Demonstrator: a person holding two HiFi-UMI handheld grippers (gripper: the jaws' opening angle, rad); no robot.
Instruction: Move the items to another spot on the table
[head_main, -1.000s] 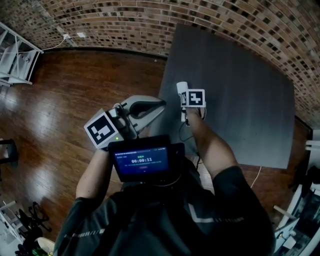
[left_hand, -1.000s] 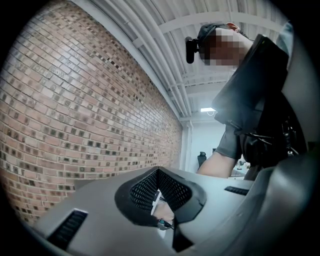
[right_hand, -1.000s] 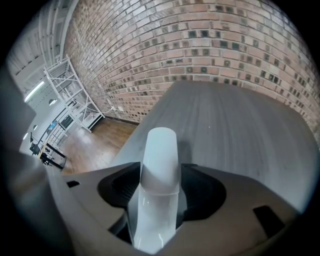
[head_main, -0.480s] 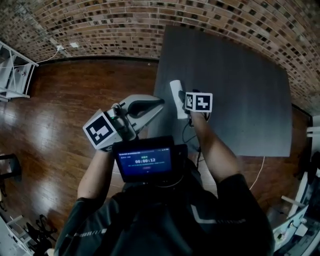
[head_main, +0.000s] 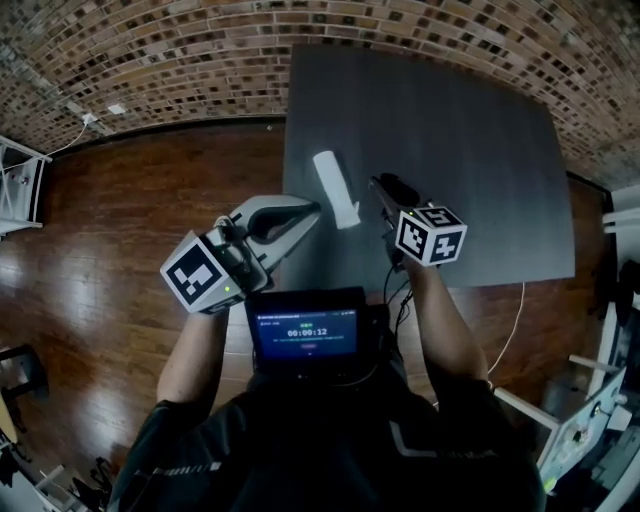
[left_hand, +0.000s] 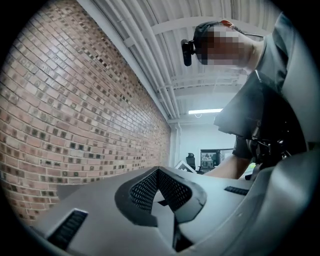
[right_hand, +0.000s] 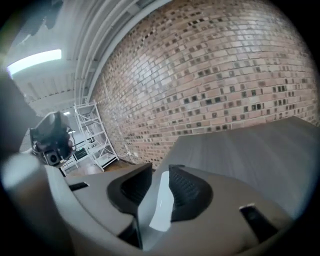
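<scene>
A white oblong item lies on the dark grey table, near its left edge. My right gripper hovers just to the right of it and apart from it. Its jaws are closing, with a narrow gap left between the pads. In the right gripper view a white strip shows through that gap, and the pads do not press on it. My left gripper hangs over the floor beside the table's left edge. In the left gripper view its pads meet at the tips with nothing between them.
A brick wall runs behind the table and wooden floor lies to its left. White shelving stands at the far left. A white cable hangs off the table's near edge. A small screen sits on the person's chest.
The right gripper has drawn back to the right, away from the white item it was at. The item stays lying on the table. The left gripper has hardly moved.
</scene>
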